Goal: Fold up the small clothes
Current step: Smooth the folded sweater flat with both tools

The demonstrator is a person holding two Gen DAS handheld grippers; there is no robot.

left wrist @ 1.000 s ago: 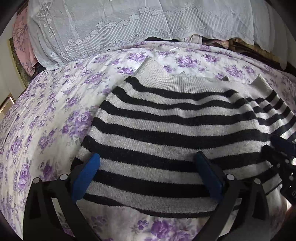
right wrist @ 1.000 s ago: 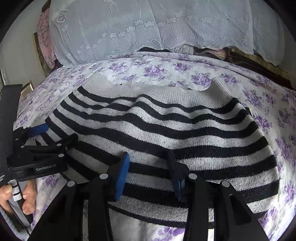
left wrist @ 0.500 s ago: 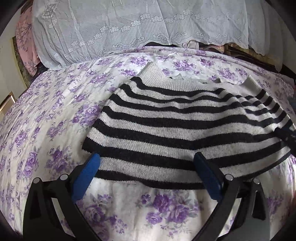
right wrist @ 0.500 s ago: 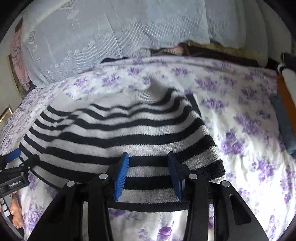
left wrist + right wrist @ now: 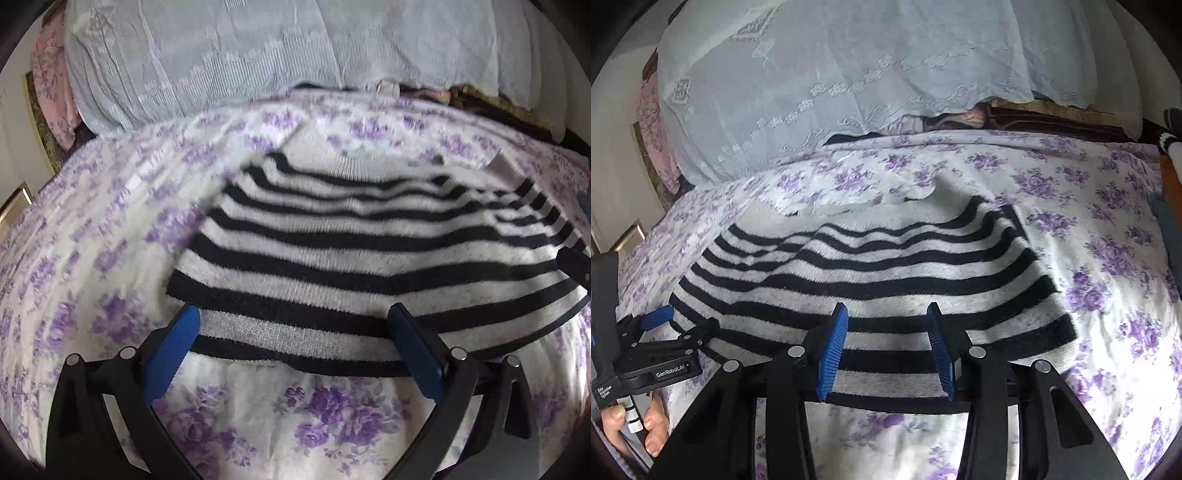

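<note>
A black-and-white striped knit sweater (image 5: 369, 258) lies folded flat on the purple-flowered bedsheet (image 5: 92, 240); it also shows in the right wrist view (image 5: 886, 273). My left gripper (image 5: 295, 325) is wide open and empty, its blue pads straddling the sweater's near left edge. My right gripper (image 5: 888, 325) is open and empty, with a narrower gap, over the sweater's near edge. The left gripper also shows at the left of the right wrist view (image 5: 657, 343), held by a hand.
A pile covered with a white lace cloth (image 5: 849, 81) stands along the bed's far side. Pink fabric (image 5: 51, 92) sits at the far left. Orange and dark items (image 5: 1171, 192) lie at the bed's right edge.
Both grippers drew back from the sweater toward its near edge and then moved closer over it again. The sweater lies in the same place.
</note>
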